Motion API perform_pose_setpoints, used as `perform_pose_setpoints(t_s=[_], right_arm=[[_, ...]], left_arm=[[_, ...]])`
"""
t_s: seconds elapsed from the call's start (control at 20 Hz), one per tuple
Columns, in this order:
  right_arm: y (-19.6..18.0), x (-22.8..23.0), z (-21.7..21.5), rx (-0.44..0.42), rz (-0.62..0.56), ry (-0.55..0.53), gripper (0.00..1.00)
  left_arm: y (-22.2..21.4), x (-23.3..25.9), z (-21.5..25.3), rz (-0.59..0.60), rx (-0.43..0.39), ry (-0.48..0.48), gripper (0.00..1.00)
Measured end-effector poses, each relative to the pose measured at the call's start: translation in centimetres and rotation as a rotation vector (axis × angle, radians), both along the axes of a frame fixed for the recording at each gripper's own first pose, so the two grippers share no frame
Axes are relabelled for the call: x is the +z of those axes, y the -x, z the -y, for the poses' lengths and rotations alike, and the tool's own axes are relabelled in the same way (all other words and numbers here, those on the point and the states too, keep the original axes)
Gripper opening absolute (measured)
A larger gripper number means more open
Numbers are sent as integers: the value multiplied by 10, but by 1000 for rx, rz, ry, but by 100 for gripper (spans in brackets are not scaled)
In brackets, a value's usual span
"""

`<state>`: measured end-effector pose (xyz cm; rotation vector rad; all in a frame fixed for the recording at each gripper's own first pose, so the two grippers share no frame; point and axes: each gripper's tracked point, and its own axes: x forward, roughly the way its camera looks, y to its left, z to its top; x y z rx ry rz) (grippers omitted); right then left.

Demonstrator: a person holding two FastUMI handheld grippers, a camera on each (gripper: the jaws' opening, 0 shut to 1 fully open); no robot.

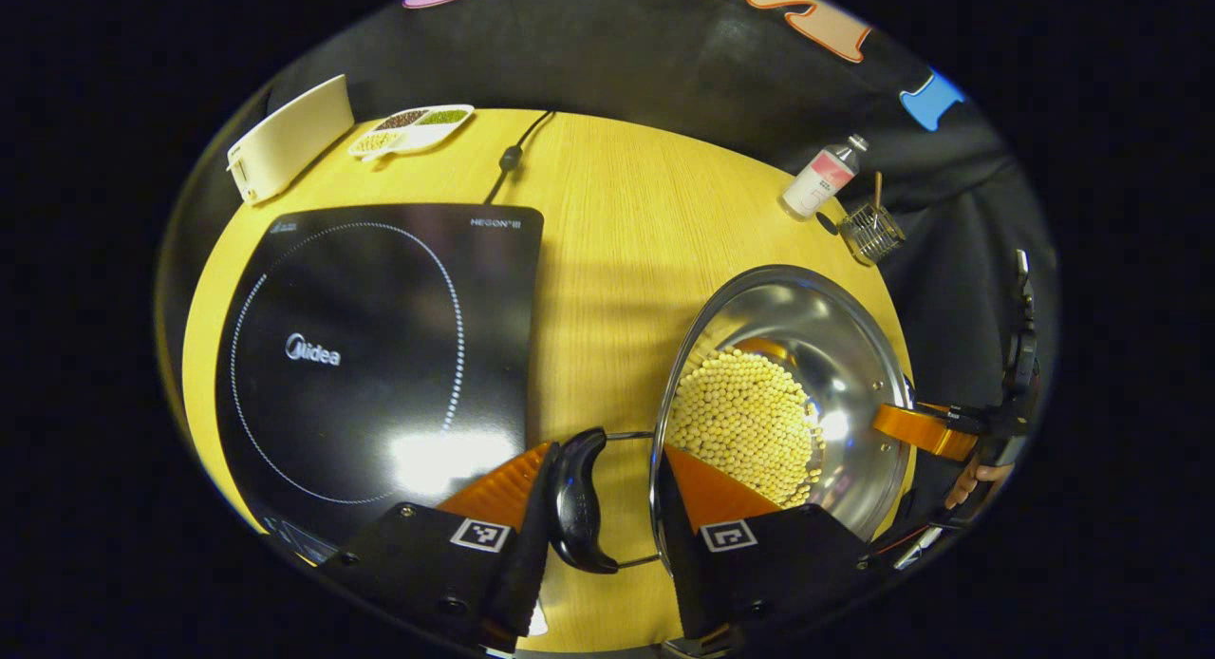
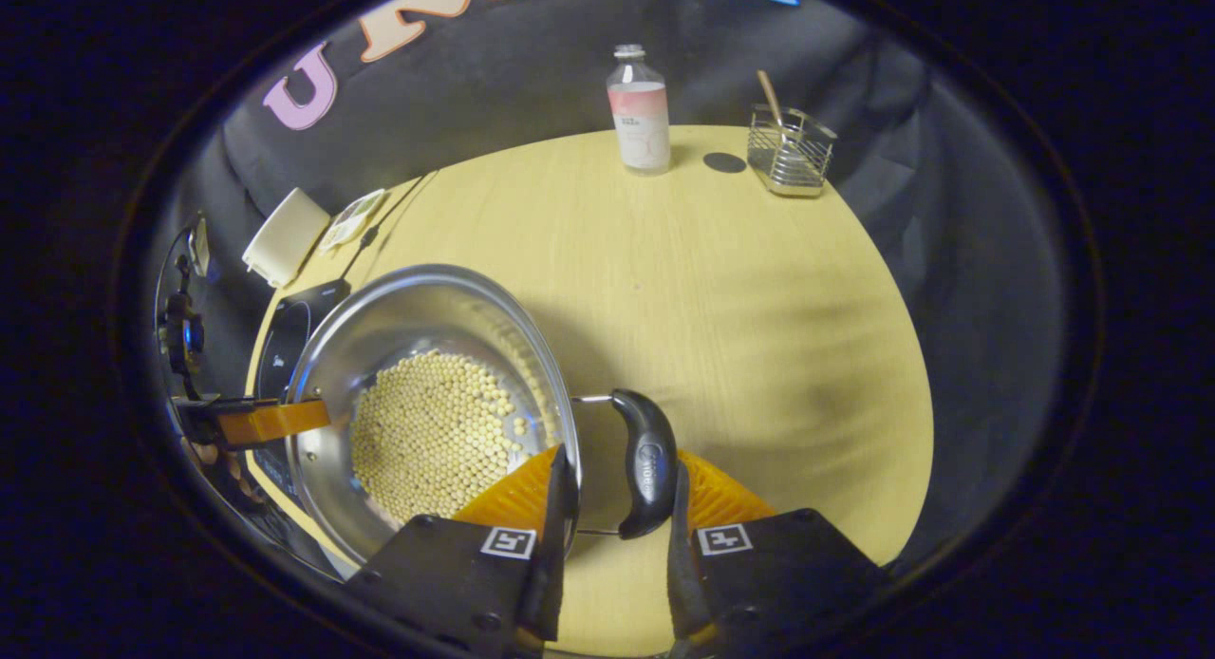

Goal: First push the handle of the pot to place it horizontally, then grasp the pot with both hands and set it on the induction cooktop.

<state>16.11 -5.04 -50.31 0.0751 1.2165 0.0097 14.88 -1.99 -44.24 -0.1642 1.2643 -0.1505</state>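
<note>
Between each gripper's (image 1: 604,493) fingers — a pot (image 1: 807,355) handle (image 2: 645,461).

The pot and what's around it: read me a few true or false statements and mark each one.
1. The pot holds pale yellow beans. True.
2. The pot sits on the induction cooktop. False: it is beside the cooktop, over the wooden table.
3. A black pot handle lies between the fingers of the left gripper. True.
4. The bottle lies on its side. False: it stands upright at the table's far edge.
</note>
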Motion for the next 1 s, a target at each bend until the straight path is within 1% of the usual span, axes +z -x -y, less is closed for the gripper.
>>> perform_pose_setpoints(t_s=[0.05, 0.1, 0.15, 0.3, 0.35, 0.45, 0.55, 0.6, 0.7, 0.75, 0.85, 0.95, 1.0], right_arm=[[1, 1, -3, -4, -15, -12, 47], [-1, 4, -7, -18, -10, -24, 41], [-2, 8, -12, -21, -7, -28, 40], [-4, 17, -40, 2, 5, -39, 40], [-4, 19, -50, 10, 3, -47, 40], [-8, 24, -72, 17, 6, -62, 40], [-12, 30, -92, 20, 20, -59, 40], [-14, 34, -101, 22, 27, -53, 40], [-14, 42, -123, 15, 35, -40, 39], [-13, 45, -136, 4, 33, -35, 40], [-13, 46, -160, 3, 38, -21, 39], [-13, 47, -185, -11, 40, -19, 40], [-13, 46, -198, -14, 41, -13, 47]], left_arm=[[-2, 5, -4, 7, -4, -9, 60], [-5, 10, -8, 16, -5, -16, 59], [-7, 15, -12, 19, -6, -20, 59], [-5, 28, -39, 11, 5, -44, 60], [-6, 34, -48, 15, 14, -49, 59], [-8, 45, -69, 35, 21, -61, 59], [-10, 51, -87, 45, 22, -61, 60], [-12, 54, -96, 44, 20, -57, 58], [-16, 57, -118, 42, 9, -49, 58], [-19, 59, -130, 40, 8, -45, 59], [-19, 62, -155, 32, 8, -38, 58], [-25, 64, -180, 52, -7, -40, 57], [-26, 62, -193, 53, -9, -40, 57]])
